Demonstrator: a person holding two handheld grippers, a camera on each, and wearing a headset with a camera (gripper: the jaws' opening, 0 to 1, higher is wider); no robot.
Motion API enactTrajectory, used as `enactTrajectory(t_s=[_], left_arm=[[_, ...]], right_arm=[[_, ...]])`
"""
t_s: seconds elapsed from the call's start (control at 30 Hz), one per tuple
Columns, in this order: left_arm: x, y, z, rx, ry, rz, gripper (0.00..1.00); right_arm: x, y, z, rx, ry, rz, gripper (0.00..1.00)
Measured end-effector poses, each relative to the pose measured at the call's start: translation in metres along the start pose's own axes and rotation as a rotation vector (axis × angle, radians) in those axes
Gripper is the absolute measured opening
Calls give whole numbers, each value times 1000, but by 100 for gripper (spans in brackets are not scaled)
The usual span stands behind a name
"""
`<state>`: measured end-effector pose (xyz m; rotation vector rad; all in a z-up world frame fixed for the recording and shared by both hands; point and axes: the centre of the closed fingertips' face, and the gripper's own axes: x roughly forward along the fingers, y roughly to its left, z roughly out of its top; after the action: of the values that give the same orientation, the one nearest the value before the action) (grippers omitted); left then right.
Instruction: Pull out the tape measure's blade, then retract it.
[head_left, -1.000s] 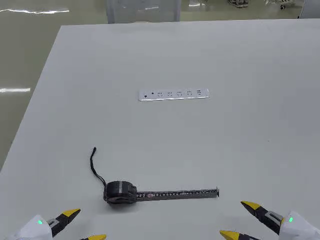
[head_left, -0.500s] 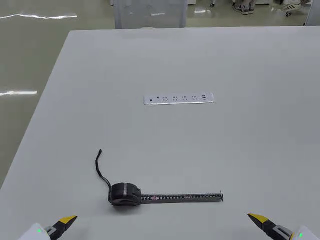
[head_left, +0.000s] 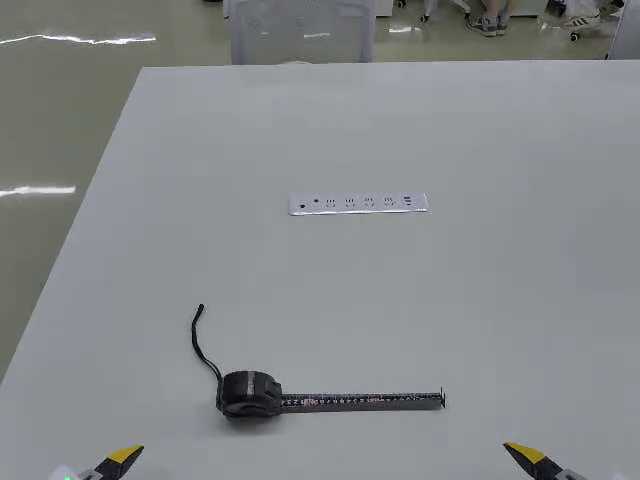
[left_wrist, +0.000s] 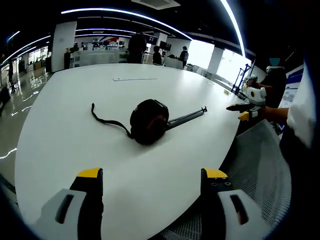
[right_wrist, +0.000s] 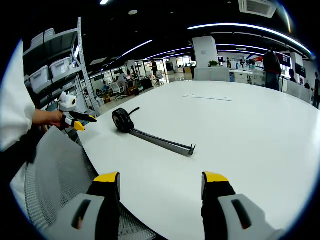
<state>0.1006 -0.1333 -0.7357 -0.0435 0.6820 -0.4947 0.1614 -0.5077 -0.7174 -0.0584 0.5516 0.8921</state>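
Left tool (left_wrist: 152, 175) and right tool (right_wrist: 162, 180), both released, have backed off to the head view's bottom corners, so the tape measure's (head_left: 250, 392) blade (head_left: 365, 400) lies extended, awaiting retraction.

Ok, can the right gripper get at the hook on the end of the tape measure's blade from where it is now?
Probably yes. The right gripper is open, and bare white table lies between its jaws and the blade's end hook, with nothing in between.
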Motion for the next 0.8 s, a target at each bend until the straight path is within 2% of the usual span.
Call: enactTrajectory(t_s=[0.3,0.8], left_arm=[[0,0,-1,-7,-8,-3,79],[0,-1,-1,-11,-11,-3,79]], right_arm=[[-3,-1,-6,21,0,-11,66],[-1,-1,-6,25,-4,-10,66]])
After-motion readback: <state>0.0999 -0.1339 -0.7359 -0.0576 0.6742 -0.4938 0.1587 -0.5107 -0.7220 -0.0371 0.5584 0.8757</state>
